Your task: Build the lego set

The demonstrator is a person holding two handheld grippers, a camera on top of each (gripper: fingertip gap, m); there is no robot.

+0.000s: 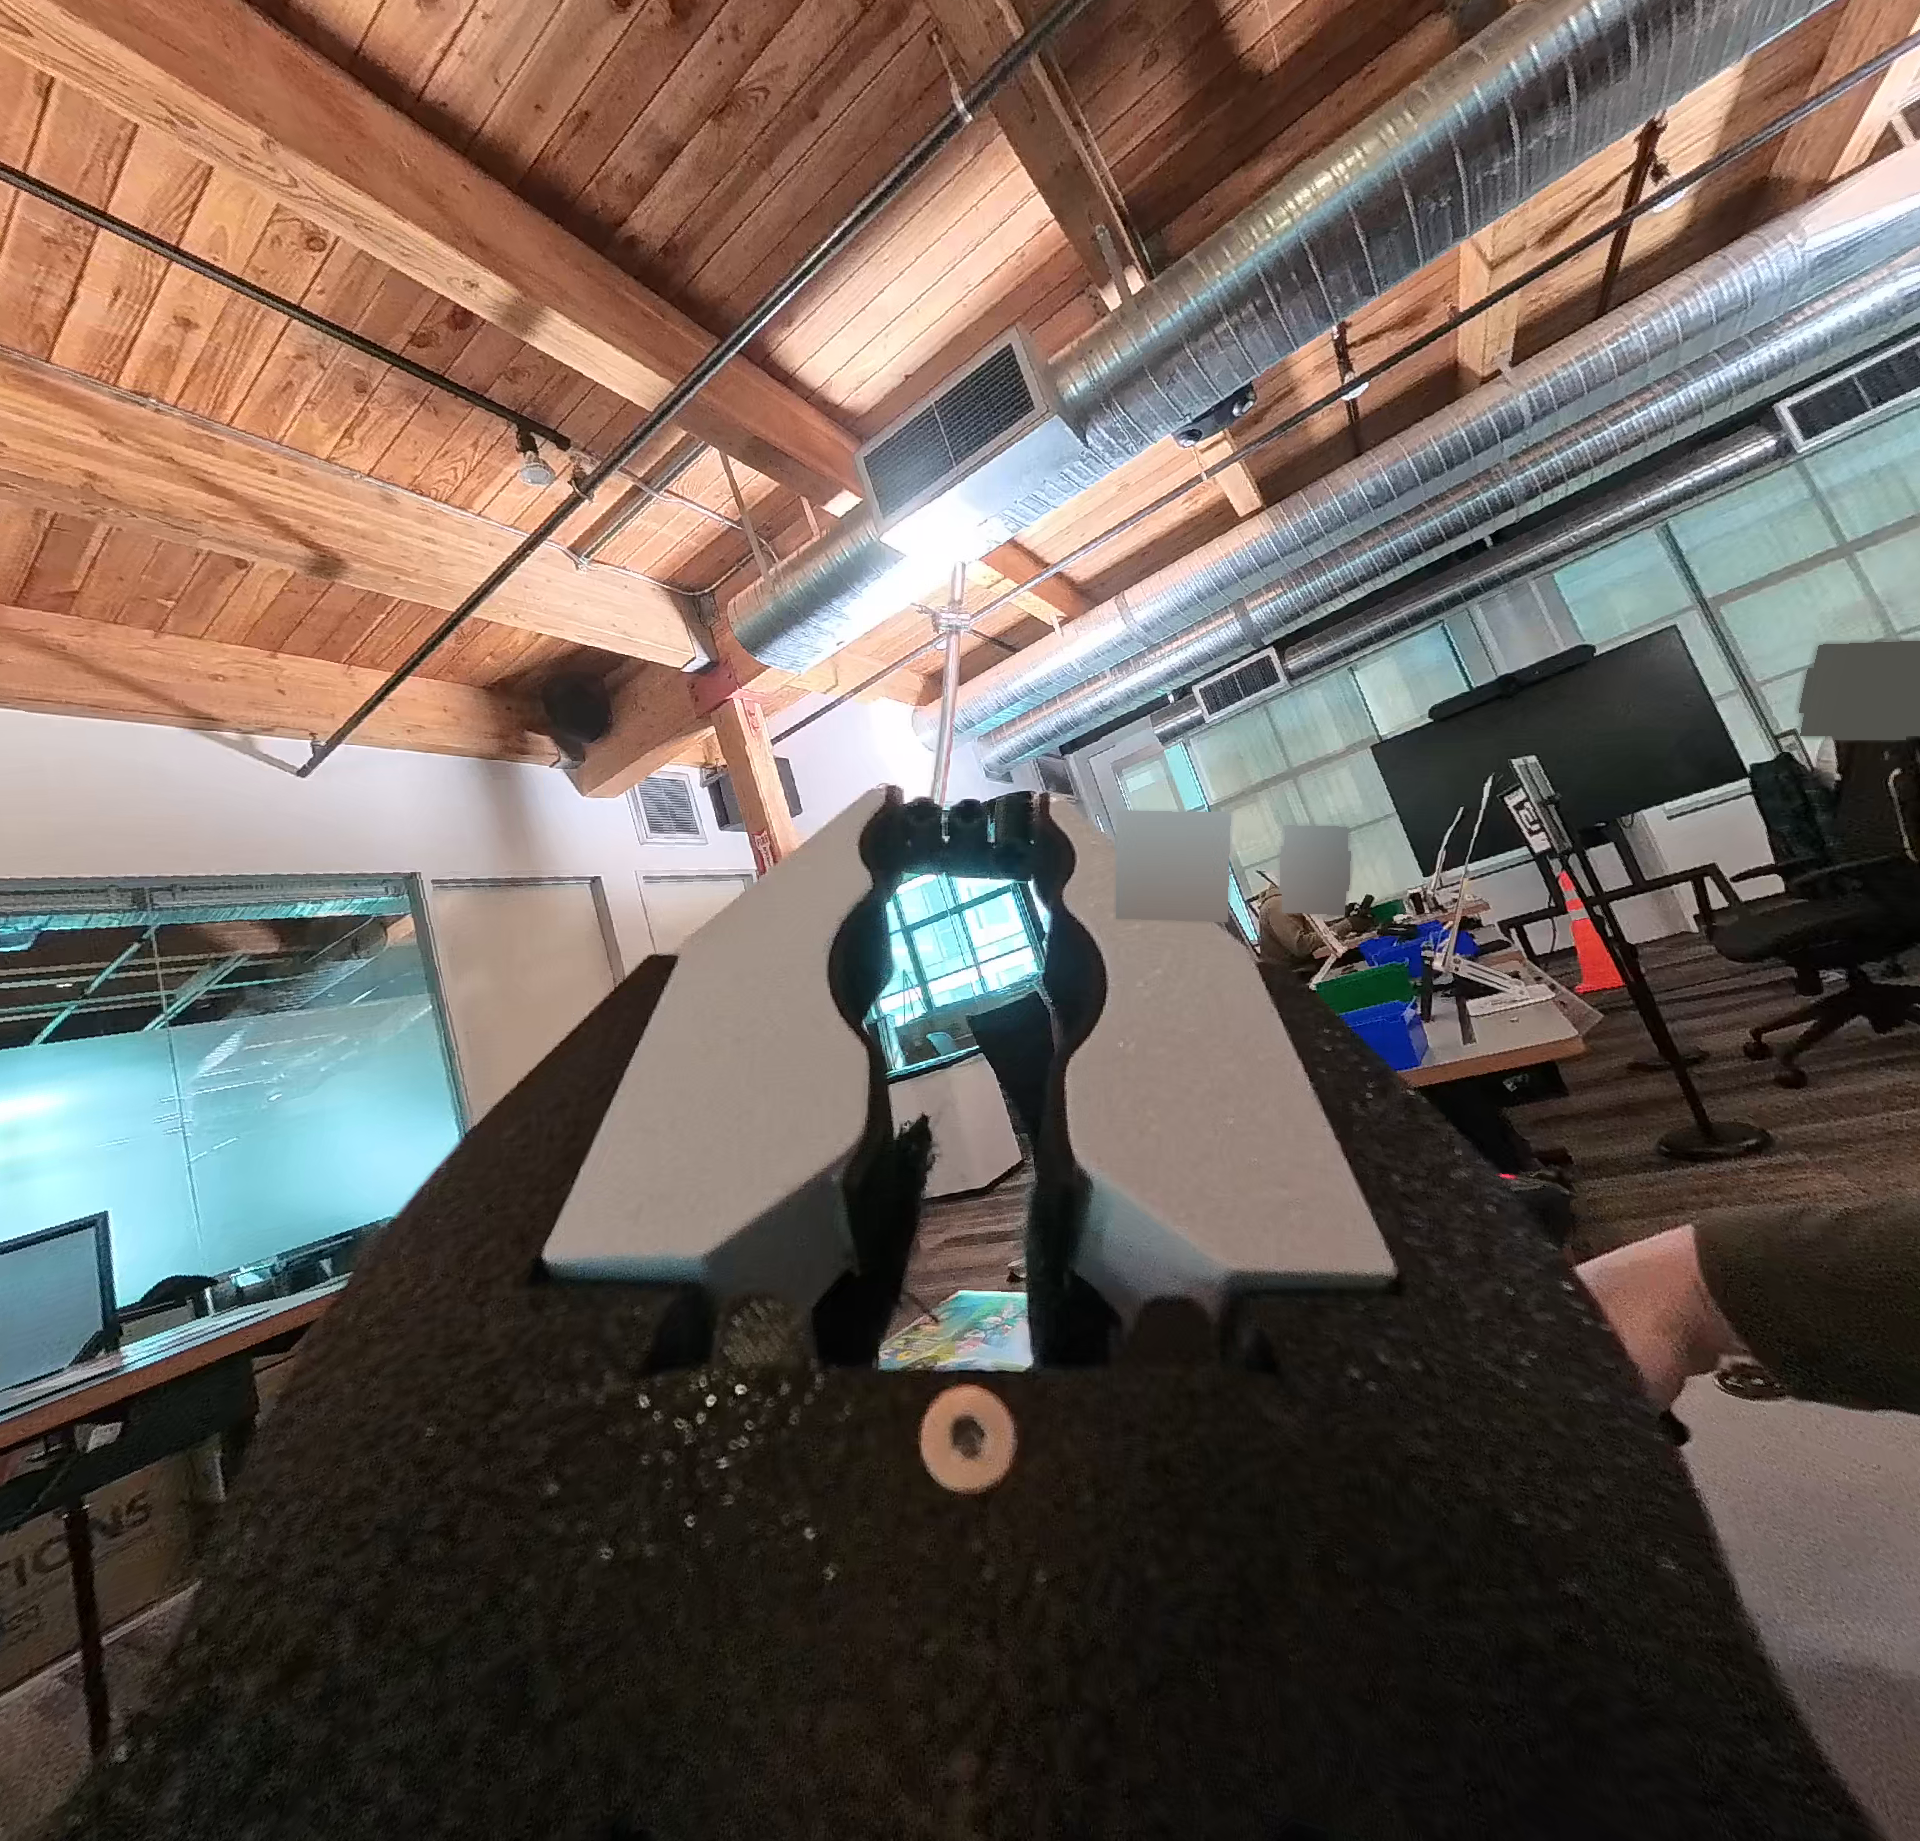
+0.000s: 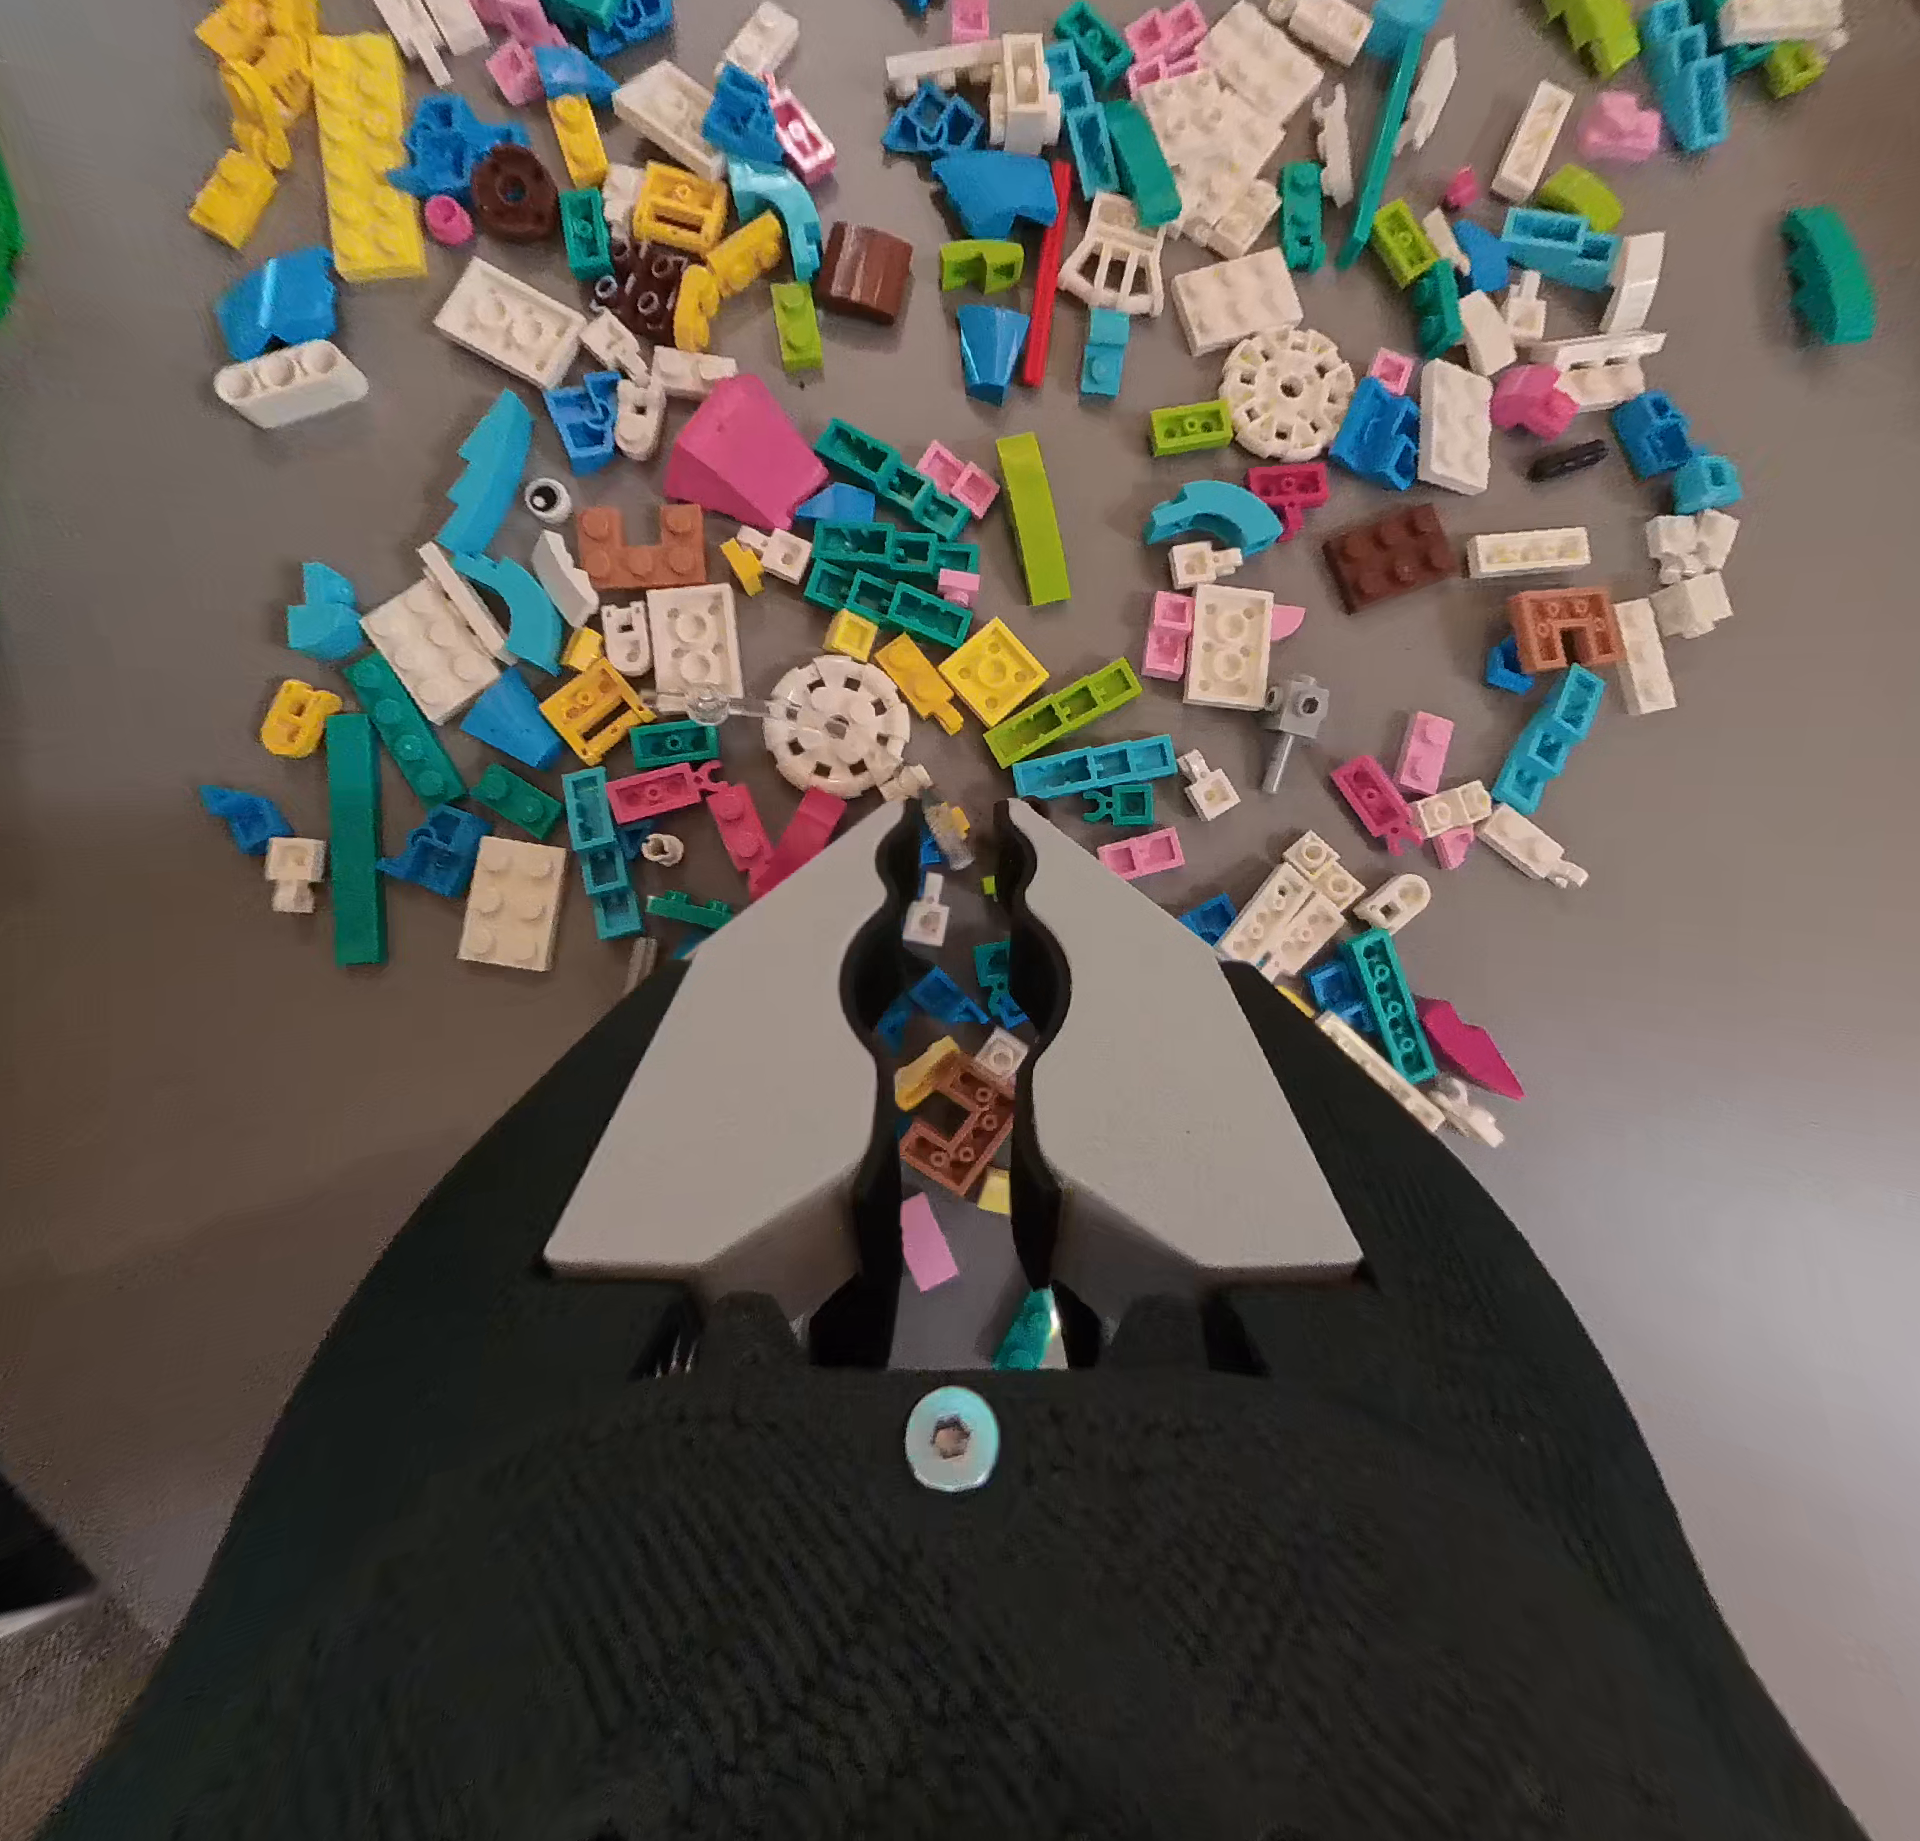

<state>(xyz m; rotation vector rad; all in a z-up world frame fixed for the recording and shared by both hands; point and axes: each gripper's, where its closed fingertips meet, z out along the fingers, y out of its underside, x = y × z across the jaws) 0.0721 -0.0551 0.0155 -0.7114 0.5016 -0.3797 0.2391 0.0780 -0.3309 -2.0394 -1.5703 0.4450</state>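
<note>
Lego pieces (image 2: 935,420) lie scattered loose across the grey desk (image 2: 1766,1272) under my right claw (image 2: 961,820), a dense spread of white, blue, teal, yellow, pink, lime and brown parts. My right claw points down at the pile with its tips a narrow gap apart; a small clear piece (image 2: 948,827) sits in that gap, but I cannot tell whether the tips actually pinch it. Just beyond the tips lies a white round wheel-like disc (image 2: 836,723), with a lime brick (image 2: 1060,711) and a light blue brick (image 2: 1091,765) to its right. Between the two fingers, nearer the camera, I see a brown bracket-shaped piece (image 2: 961,1126) and a pink tile (image 2: 925,1241) on the desk. Pieces crowd both sides of the claw, including a teal holed plate (image 2: 1387,1002) touching a magenta slope (image 2: 1470,1048) on the right.

My left claw (image 1: 961,820) is tilted up toward the wooden ceiling (image 1: 416,233) and silver ducts (image 1: 1455,233), well away from the pile. Its tips pinch a small black studded piece (image 1: 961,823). Low between its fingers a colourful printed sheet (image 1: 961,1329) shows. A hand (image 1: 1652,1324) with a dark sleeve enters at the right edge. Farther back stand a table with blue bins (image 1: 1382,1022), an orange cone (image 1: 1590,934) and a black office chair (image 1: 1829,918).
</note>
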